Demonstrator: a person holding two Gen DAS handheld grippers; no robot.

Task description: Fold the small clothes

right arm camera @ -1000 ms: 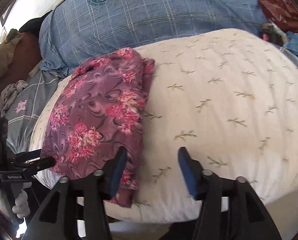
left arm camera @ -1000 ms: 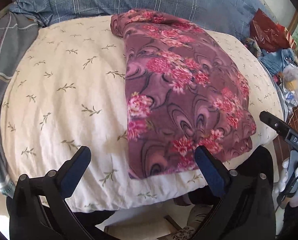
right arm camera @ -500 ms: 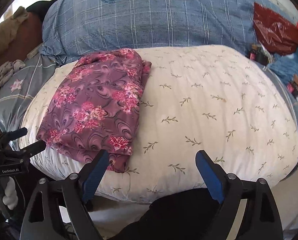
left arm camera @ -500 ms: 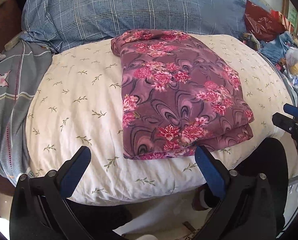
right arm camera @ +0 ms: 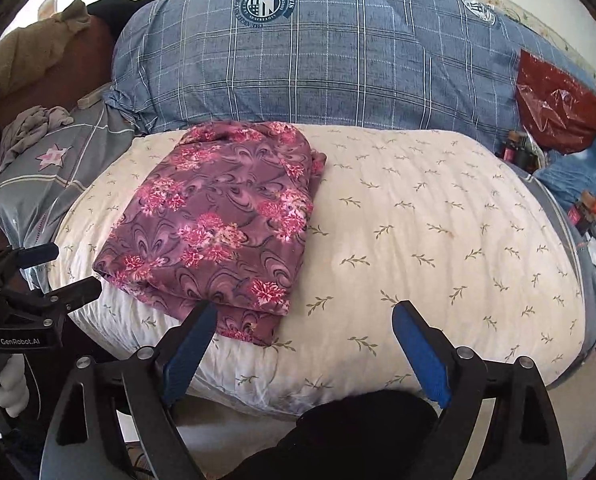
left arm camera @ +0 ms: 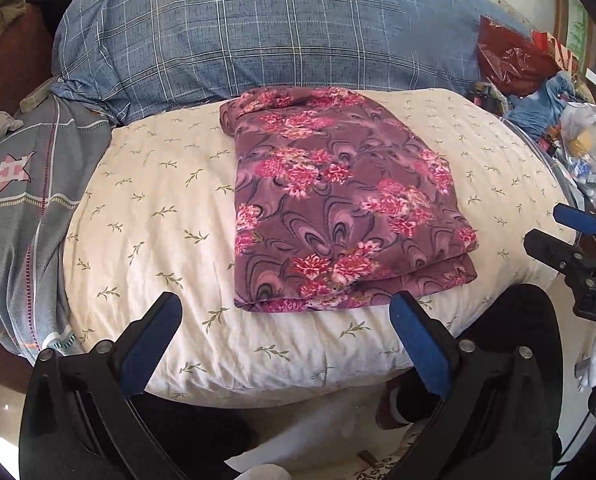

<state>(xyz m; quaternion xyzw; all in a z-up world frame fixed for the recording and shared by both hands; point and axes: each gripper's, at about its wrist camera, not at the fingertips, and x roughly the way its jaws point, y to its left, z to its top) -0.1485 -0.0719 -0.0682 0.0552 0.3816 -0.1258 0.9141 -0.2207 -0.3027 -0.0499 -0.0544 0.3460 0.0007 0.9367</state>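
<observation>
A purple floral garment [left arm camera: 337, 208] lies folded into a rectangle on a cream leaf-print pillow [left arm camera: 150, 216]. It also shows in the right wrist view [right arm camera: 222, 228], on the left half of the pillow [right arm camera: 437, 240]. My left gripper [left arm camera: 286, 336] is open and empty, held back from the pillow's near edge, with the garment just beyond its jaws. My right gripper [right arm camera: 301, 344] is open and empty, also off the near edge, its left finger [right arm camera: 190, 344] in front of the garment's near corner. Each gripper shows at the edge of the other's view.
A big blue plaid pillow [left arm camera: 278, 40] lies behind the cream one. A grey star-print cloth [left arm camera: 18, 184] is at the left. A red plastic bag [left arm camera: 509, 60], blue cloth and clutter [left arm camera: 581, 148] sit at the right. Floor lies below the pillow edge.
Both grippers have pulled back and up from the garment. The right gripper's jaws have opened wider. The garment lies still and folded.
</observation>
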